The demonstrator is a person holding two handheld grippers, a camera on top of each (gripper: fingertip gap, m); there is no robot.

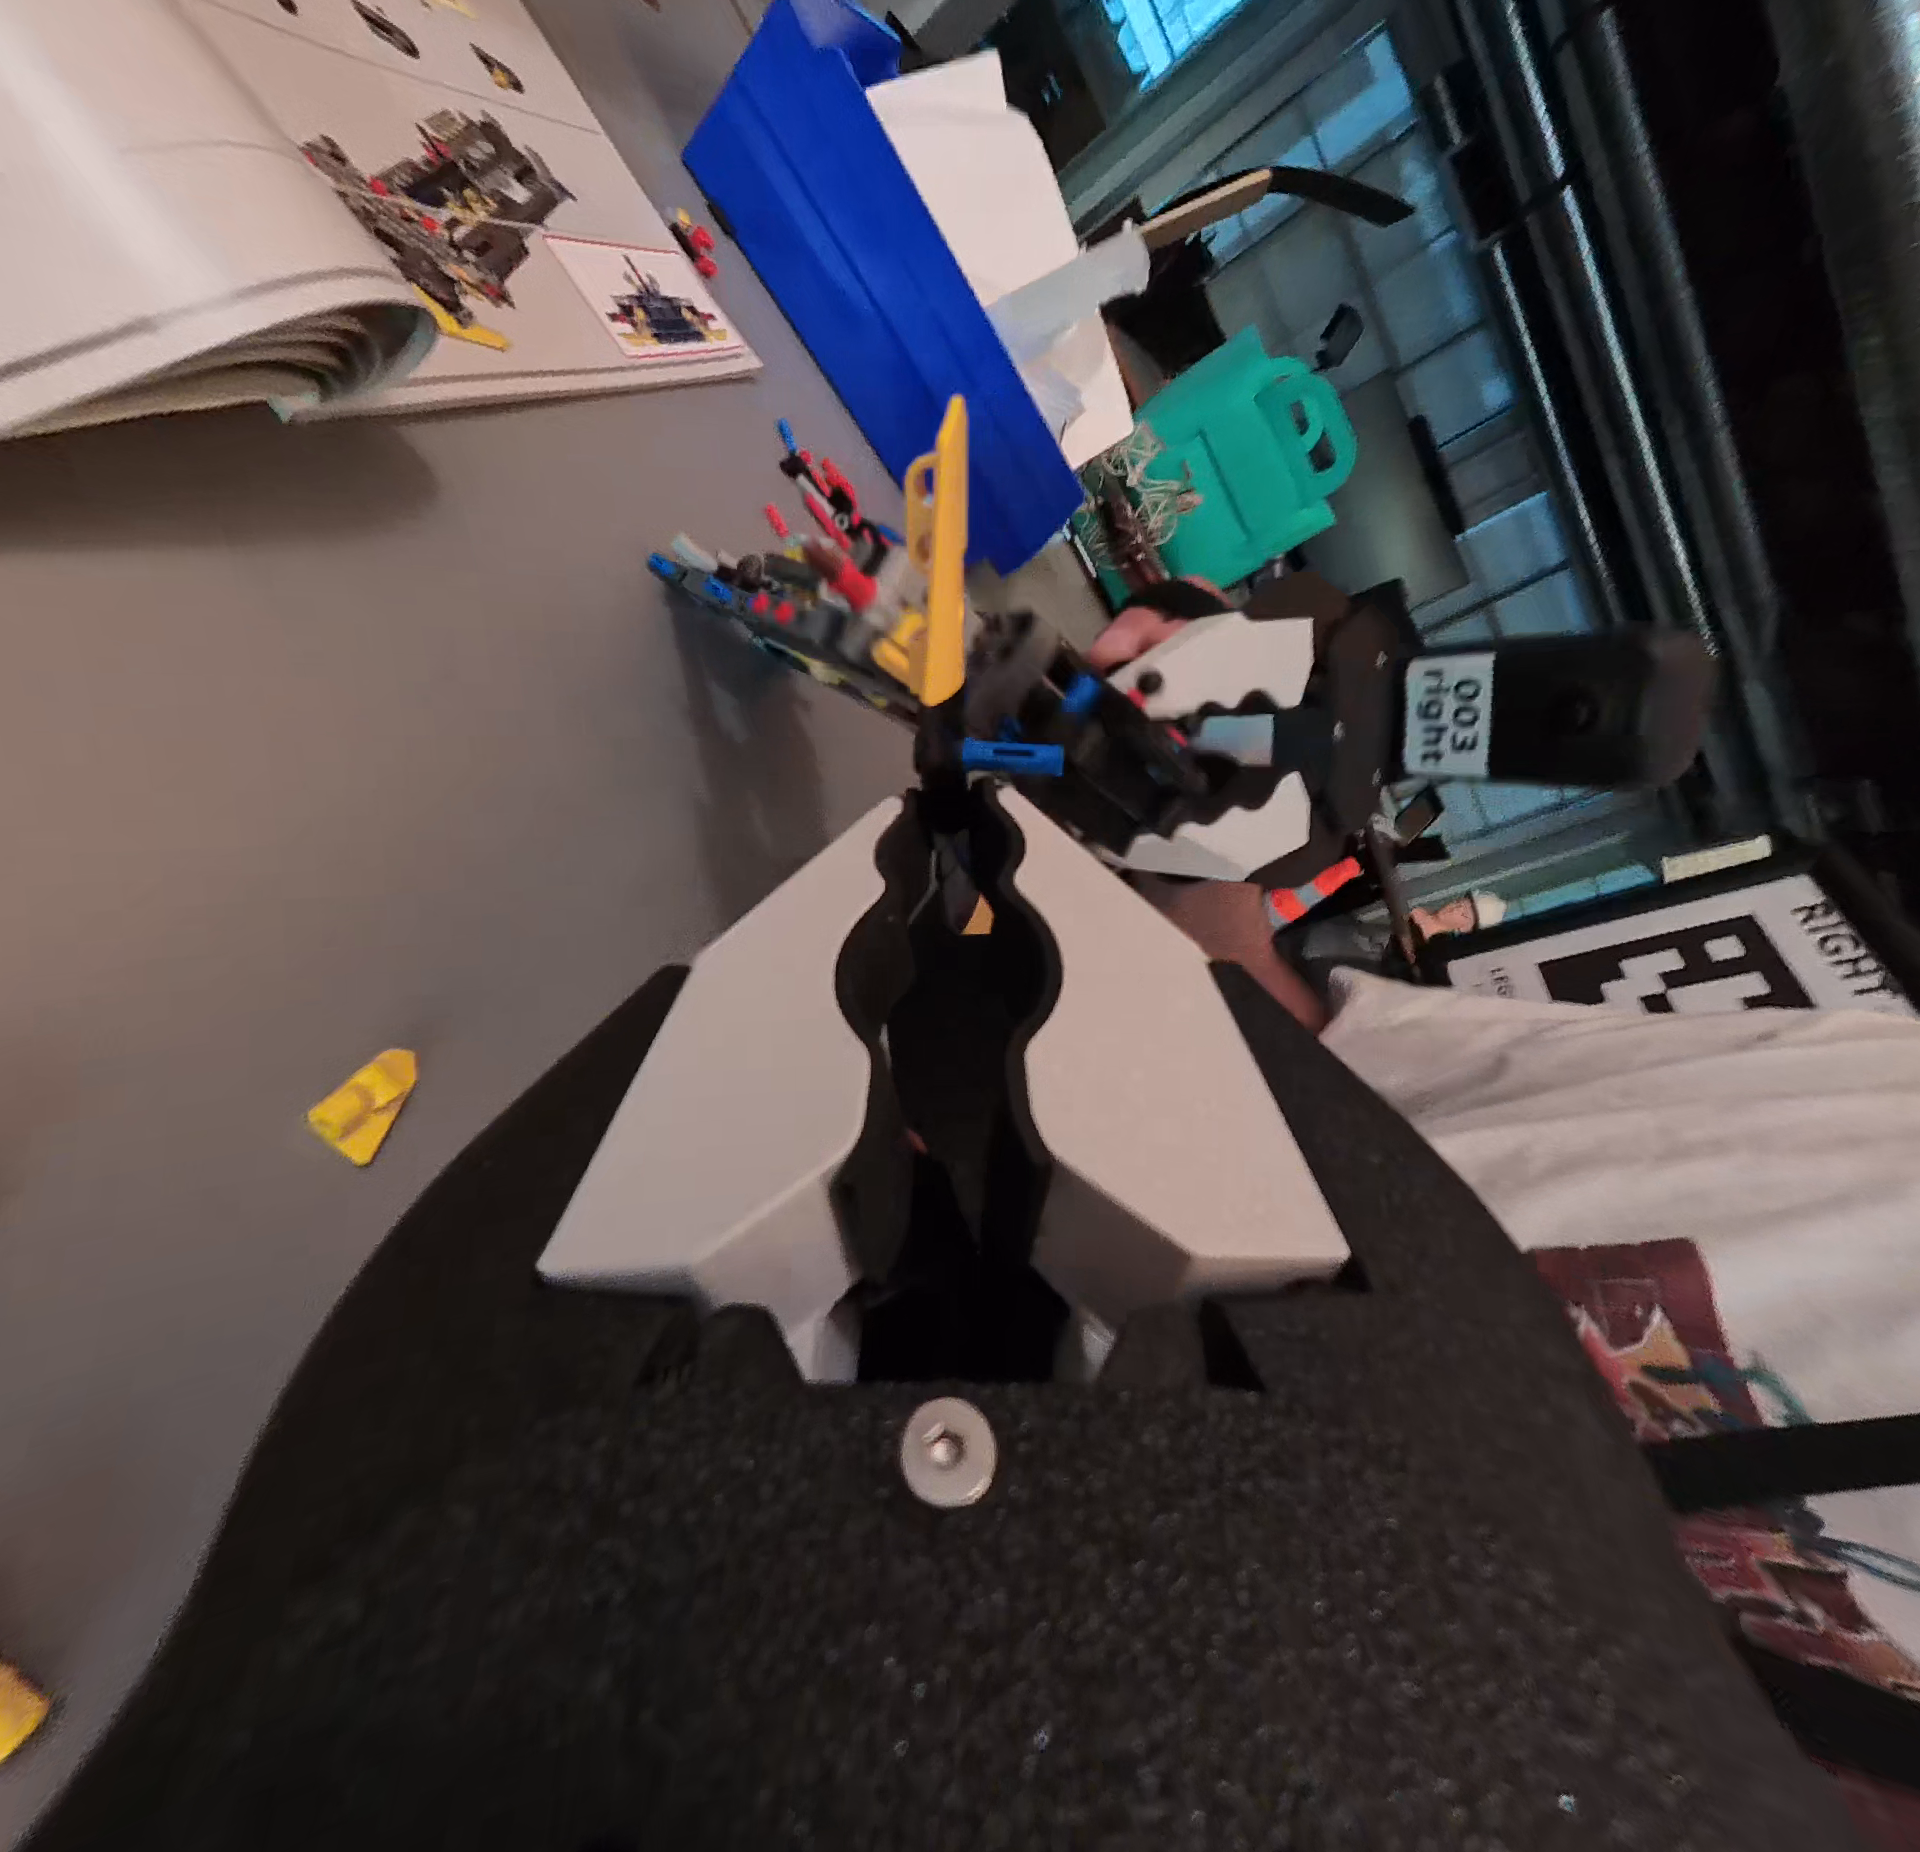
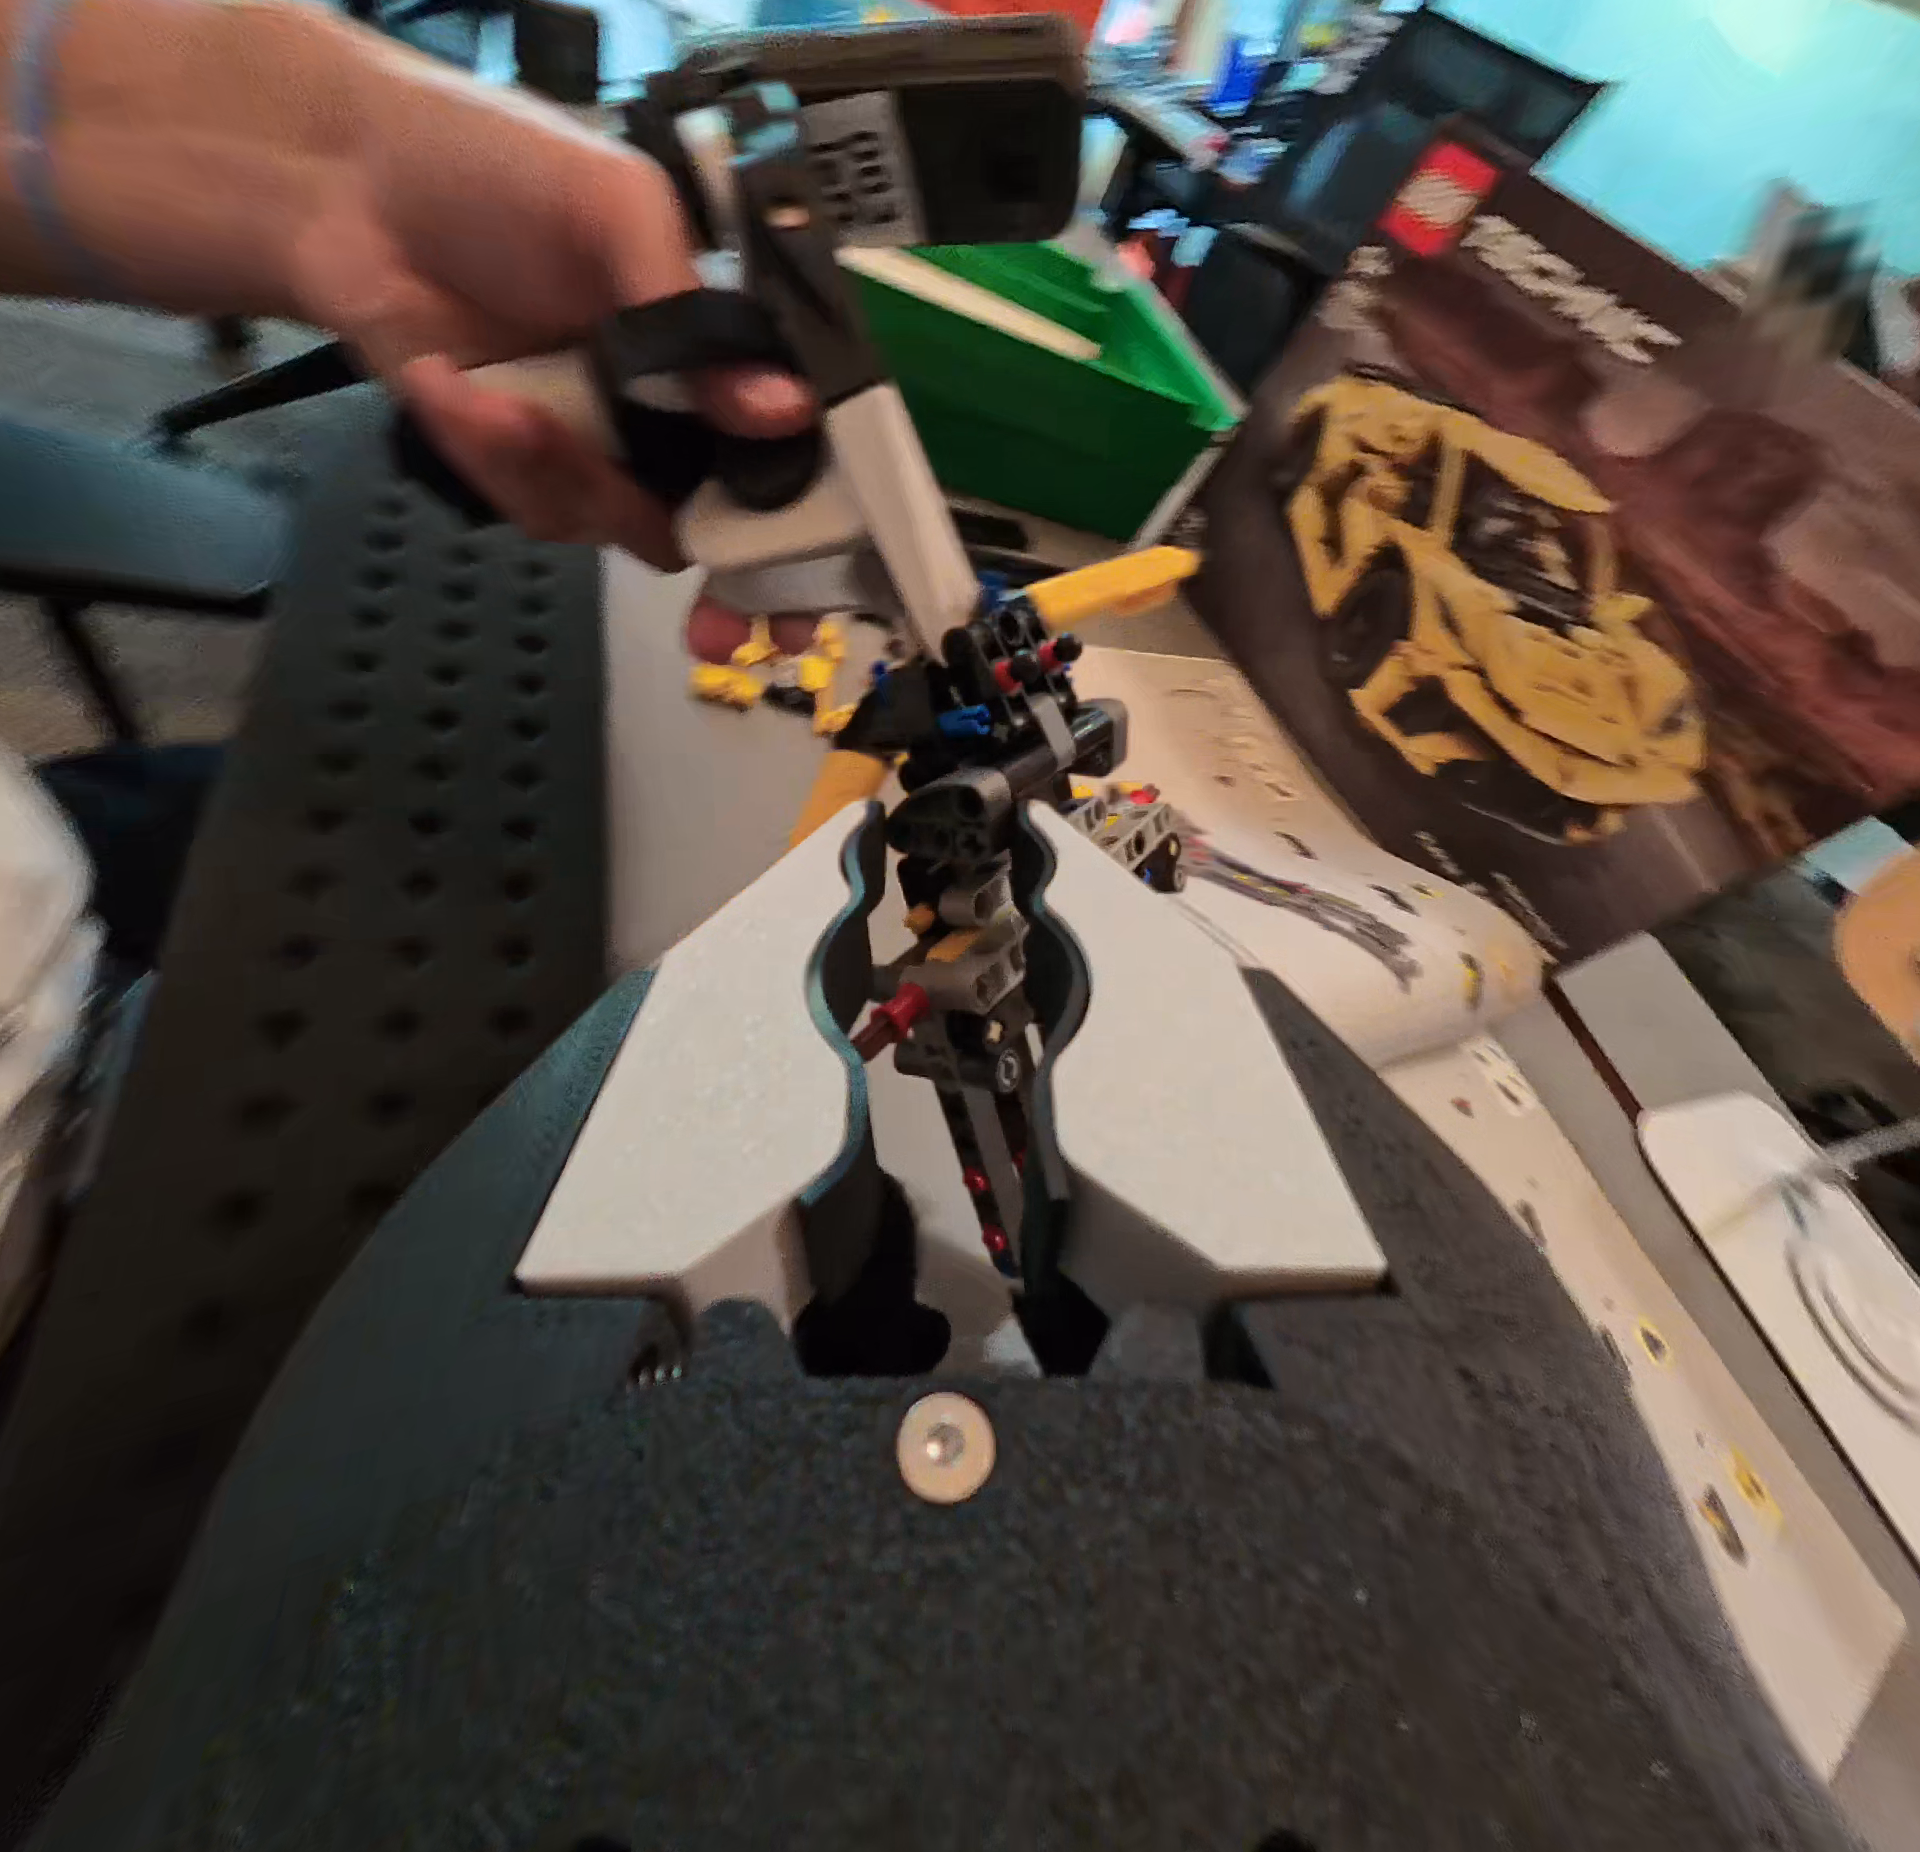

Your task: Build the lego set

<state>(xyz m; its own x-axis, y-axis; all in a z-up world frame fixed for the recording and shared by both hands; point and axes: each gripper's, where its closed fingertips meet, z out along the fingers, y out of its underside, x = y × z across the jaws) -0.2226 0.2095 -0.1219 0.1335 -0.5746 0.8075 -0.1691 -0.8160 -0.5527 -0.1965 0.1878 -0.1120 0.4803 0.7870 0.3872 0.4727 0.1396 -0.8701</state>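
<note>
Two grippers, left gripper (image 1: 951, 815) and right gripper (image 2: 951, 826), each pinch one lego assembly (image 2: 977, 763) in their jaws.

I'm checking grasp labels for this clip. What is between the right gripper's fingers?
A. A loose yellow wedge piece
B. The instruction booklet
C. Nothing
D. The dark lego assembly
D: in the right wrist view the right gripper is closed on the dark lego assembly.
</note>
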